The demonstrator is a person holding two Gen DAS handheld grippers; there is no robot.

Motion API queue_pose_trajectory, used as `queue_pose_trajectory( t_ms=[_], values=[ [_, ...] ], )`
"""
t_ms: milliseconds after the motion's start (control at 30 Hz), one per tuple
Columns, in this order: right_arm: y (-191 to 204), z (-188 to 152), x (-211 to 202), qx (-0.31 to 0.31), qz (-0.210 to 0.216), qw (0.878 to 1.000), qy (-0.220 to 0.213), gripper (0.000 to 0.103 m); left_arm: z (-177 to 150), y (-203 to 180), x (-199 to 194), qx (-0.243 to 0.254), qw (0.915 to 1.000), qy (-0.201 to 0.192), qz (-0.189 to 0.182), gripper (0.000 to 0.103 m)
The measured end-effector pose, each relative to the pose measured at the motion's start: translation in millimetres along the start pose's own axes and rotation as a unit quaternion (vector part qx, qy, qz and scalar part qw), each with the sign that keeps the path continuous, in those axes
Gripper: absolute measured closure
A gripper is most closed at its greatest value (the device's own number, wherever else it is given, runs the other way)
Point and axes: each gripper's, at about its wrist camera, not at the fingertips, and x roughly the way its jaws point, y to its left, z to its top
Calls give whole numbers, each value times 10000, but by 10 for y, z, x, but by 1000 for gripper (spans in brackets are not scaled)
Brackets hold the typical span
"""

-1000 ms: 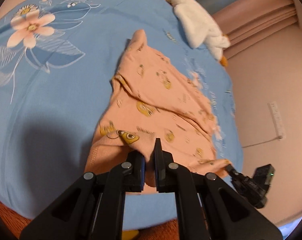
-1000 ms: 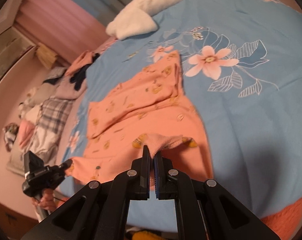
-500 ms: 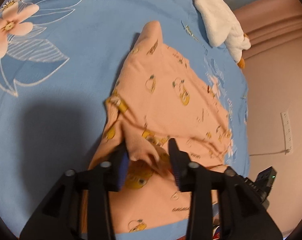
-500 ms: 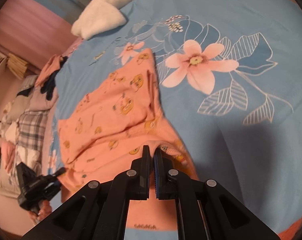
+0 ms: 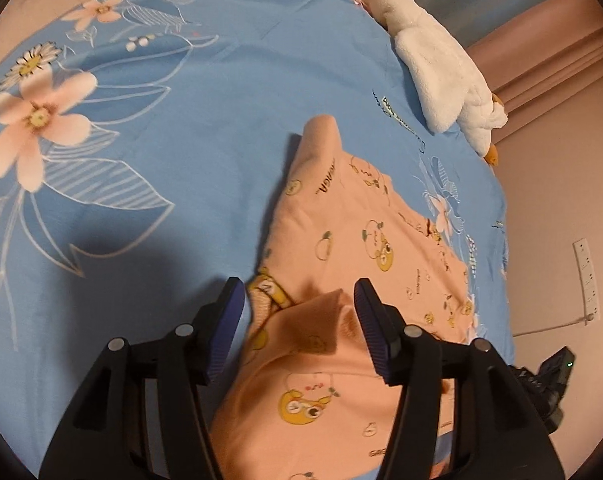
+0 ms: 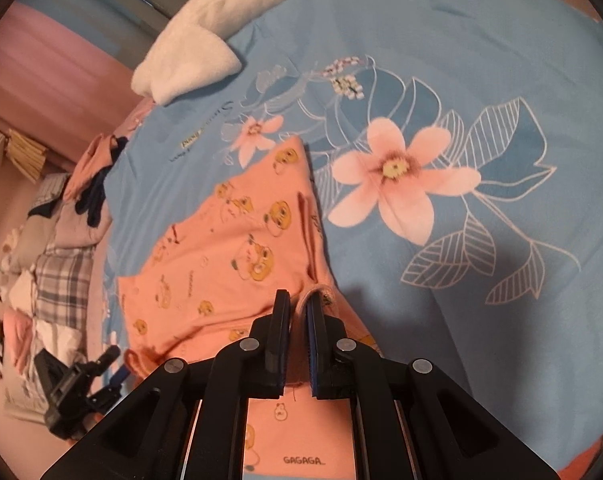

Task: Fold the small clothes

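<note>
A small peach garment (image 5: 341,264) with yellow cartoon prints lies on the blue flowered bedspread (image 5: 161,168), its near part folded over the far part. My left gripper (image 5: 299,300) is open just above the folded edge, with the cloth lying loose between its fingers. In the right wrist view the same garment (image 6: 229,248) spreads ahead and to the left. My right gripper (image 6: 298,306) is shut on a pinched bit of the garment's hem near its right edge.
A white plush duck (image 5: 441,76) lies at the far edge of the bed. A heap of other clothes (image 6: 49,264) lies to the left beyond the bed in the right wrist view. The other gripper (image 6: 77,388) shows low on the left there.
Both grippers carried the near edge of the garment forward over the rest. My left gripper opened and let the cloth drop. My right gripper stays shut on the hem.
</note>
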Motion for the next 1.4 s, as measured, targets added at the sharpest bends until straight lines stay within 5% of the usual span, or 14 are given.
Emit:
queue_pose_trajectory(
  t_ms=[100,167,200,467,833,1167,1400],
  values=[
    [66,-8,-70,-107,-29,9999,-105,89,-27,23,-46,85,9999,-49,81,44],
    [76,-15,-168,-116,-208,9990,-380,58,-42,32,-58,128,9998,-72,140,44],
    [86,-11,-201,-131,-241,9986,-453,54,-47,35,-59,143,9998,-77,150,44],
    [209,-145,-276,-767,-366,9962,-176,54,-165,-6,-71,481,9985,2,258,44],
    [253,-282,436,-871,-105,9925,848,54,-316,-180,183,1047,9933,292,397,45],
    [213,71,391,-564,23,9983,131,54,-334,-374,321,1592,9860,204,450,41],
    [109,145,137,-691,-344,9965,-333,54,-293,-361,425,1610,9853,212,529,42]
  ],
)
